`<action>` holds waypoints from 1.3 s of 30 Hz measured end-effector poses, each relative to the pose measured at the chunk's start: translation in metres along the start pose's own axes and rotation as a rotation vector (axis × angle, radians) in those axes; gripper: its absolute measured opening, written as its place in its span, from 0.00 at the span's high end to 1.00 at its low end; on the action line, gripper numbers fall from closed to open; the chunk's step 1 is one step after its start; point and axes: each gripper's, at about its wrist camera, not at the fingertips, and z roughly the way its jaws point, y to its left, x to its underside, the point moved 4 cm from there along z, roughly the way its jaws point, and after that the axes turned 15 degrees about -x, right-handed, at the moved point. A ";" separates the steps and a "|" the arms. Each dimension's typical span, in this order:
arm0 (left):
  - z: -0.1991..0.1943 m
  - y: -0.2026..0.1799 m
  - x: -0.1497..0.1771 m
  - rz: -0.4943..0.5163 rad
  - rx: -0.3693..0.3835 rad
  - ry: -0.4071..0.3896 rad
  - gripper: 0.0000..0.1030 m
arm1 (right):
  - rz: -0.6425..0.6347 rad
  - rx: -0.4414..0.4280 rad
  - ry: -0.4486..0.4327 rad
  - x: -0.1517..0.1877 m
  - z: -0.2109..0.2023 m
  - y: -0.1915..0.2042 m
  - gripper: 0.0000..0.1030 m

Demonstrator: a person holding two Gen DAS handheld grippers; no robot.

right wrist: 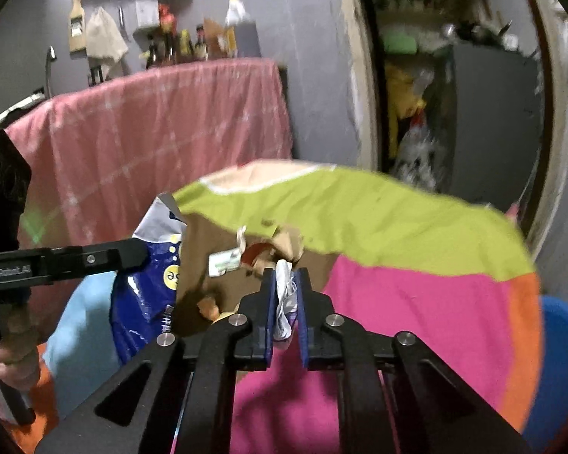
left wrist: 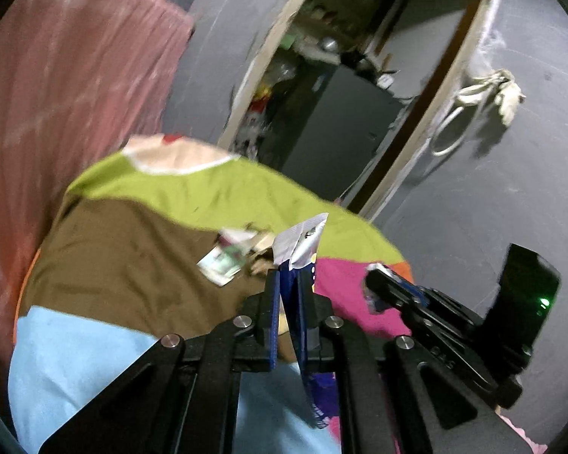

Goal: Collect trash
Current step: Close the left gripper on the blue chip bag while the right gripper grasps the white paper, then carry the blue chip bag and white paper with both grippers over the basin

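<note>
Left tongs [left wrist: 288, 280] and right tongs [right wrist: 286, 280] both clamped, angled downward.

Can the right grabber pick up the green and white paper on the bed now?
Probably not yet. The right gripper is already shut on a crumpled white wrapper. The green-and-white paper lies uncovered just ahead on the bedspread.

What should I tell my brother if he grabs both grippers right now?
Left gripper: shut on the blue snack bag, lifted off the bed.
Right gripper: shut on a crumpled white wrapper.
Done: two pieces picked up.
Left: a small paper packet and brown scraps lie on the colourful bedsheet.
A blue tub sits at the bed's right edge, maybe the bin.
</note>
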 end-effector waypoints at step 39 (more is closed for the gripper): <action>0.084 -0.303 0.035 0.216 0.141 -0.298 0.95 | -0.090 0.614 -0.403 0.027 -0.251 -0.145 0.92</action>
